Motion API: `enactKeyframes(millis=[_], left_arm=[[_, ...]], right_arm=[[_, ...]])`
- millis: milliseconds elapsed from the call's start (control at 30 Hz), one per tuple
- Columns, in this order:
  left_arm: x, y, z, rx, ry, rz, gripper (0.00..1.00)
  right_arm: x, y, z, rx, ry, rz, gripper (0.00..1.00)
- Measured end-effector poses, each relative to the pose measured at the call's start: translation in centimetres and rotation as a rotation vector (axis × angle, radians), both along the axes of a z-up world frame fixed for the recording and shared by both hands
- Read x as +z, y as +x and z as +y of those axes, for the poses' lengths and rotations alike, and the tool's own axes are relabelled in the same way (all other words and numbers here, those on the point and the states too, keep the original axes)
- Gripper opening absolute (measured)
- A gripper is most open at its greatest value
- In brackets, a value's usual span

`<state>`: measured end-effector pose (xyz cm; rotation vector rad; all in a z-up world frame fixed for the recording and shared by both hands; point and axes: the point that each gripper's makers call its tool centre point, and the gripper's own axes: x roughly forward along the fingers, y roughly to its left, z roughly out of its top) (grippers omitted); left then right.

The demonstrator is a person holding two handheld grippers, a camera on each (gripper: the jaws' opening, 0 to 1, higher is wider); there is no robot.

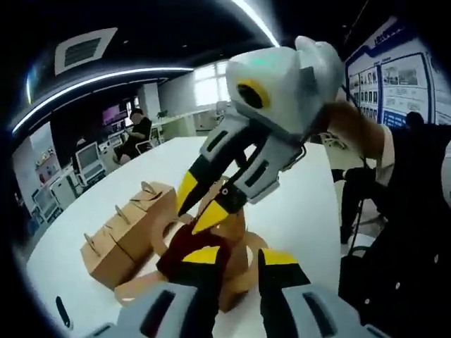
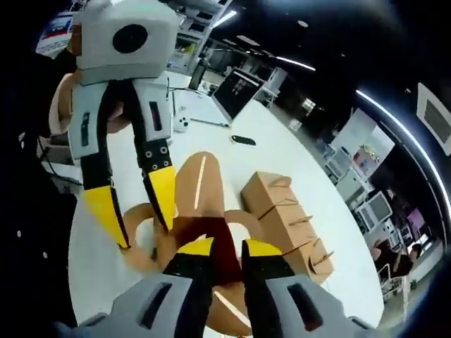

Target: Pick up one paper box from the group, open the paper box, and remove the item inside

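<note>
A: Where is the opened paper box [image 1: 232,243]?

B: On the white table [image 1: 303,211], out from the closed boxes [image 1: 130,232] grouped nearer one edge (room for the flaps to splay). The left tongs [image 1: 236,260] look clenched on its near side, likely to steady it.

A: And the dark red item [image 2: 211,246]?

B: Seated inside. The right tongs [image 2: 224,248] seem closed on it, I judge ready to lift it free, though I cannot tell how firmly
</note>
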<state>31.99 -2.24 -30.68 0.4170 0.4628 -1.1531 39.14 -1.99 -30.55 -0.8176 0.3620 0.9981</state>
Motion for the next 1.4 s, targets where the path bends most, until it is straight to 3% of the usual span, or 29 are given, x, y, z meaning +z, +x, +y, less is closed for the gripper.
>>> enactKeyframes(millis=[200,467,700,1033,1400], left_arm=[[-0.8,-0.6,0.1,-0.027,0.018,-0.002,0.21],[-2.9,-2.5,-0.2,-0.106,0.047,0.035,0.21],[-4.2,-2.9,-0.1,-0.124,0.066,0.048,0.21],[-4.5,-3.0,-0.1,-0.119,0.037,0.062,0.22],[-4.5,-2.8,-0.2,-0.115,0.015,0.068,0.24]], right_arm=[[-0.6,0.8,-0.2,-0.009,-0.028,0.009,0.06],[-0.4,2.5,0.2,-0.029,-0.03,-0.024,0.08],[-0.5,4.4,0.3,-0.045,-0.055,-0.06,0.1],[-1.2,6.9,0.0,-0.079,-0.059,-0.048,0.13],[-3.8,8.1,-0.2,-0.094,-0.115,-0.024,0.15]])
